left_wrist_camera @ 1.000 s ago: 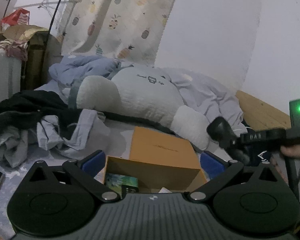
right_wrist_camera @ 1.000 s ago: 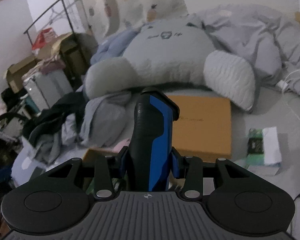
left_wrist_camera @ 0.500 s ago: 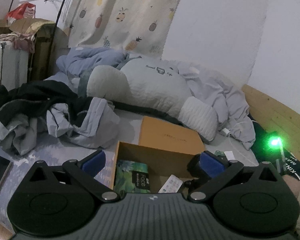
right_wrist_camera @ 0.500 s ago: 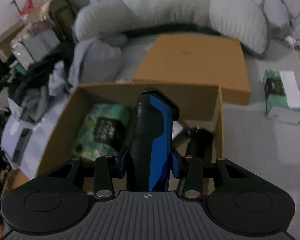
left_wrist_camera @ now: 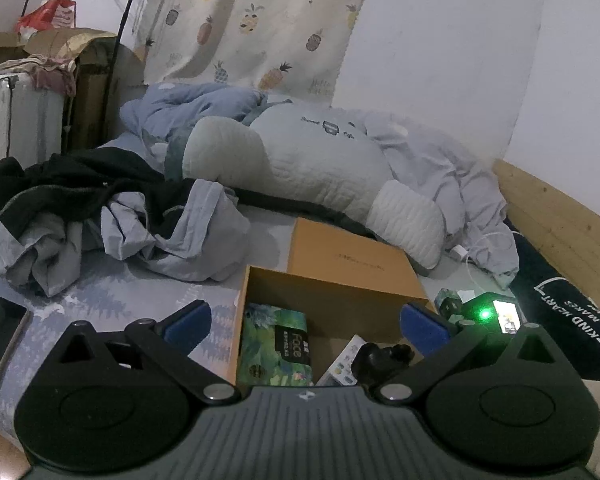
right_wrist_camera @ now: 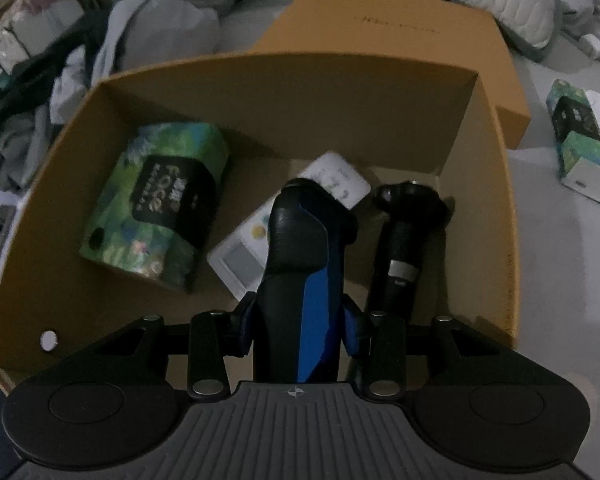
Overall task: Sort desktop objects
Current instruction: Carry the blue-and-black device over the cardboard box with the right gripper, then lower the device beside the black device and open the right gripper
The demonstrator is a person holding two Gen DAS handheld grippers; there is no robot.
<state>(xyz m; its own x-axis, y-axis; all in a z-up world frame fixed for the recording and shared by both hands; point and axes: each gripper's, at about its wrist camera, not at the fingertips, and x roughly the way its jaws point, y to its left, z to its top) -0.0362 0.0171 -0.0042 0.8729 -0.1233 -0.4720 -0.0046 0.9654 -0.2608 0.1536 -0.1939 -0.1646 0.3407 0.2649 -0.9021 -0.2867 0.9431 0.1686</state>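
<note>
An open cardboard box (right_wrist_camera: pixel 284 64) lies on the bed, and my right gripper (right_wrist_camera: pixel 298 320) hangs over its near side, shut on a black and blue shaver (right_wrist_camera: pixel 300 248). The shaver's head points into the box. Inside lie a green tissue pack (right_wrist_camera: pixel 160 204), a white remote (right_wrist_camera: pixel 332 178) and a black handheld device (right_wrist_camera: pixel 400 248). My left gripper (left_wrist_camera: pixel 306 326) stands open just before the same box (left_wrist_camera: pixel 324 284), nothing between its blue pads (left_wrist_camera: pixel 188 326). The tissue pack (left_wrist_camera: pixel 274 344) shows there too.
The box lid (right_wrist_camera: pixel 384 24) lies just behind the box. Another green pack with a white card (right_wrist_camera: pixel 580 140) sits on the sheet to the right. A large plush pillow (left_wrist_camera: pixel 300 160) and crumpled clothes (left_wrist_camera: pixel 140 220) lie beyond. A phone (left_wrist_camera: pixel 0 336) rests at the far left.
My right gripper has tipped down and moved forward over the open box, still shut on the shaver. The left gripper has stayed open and now sees more of the box's inside.
</note>
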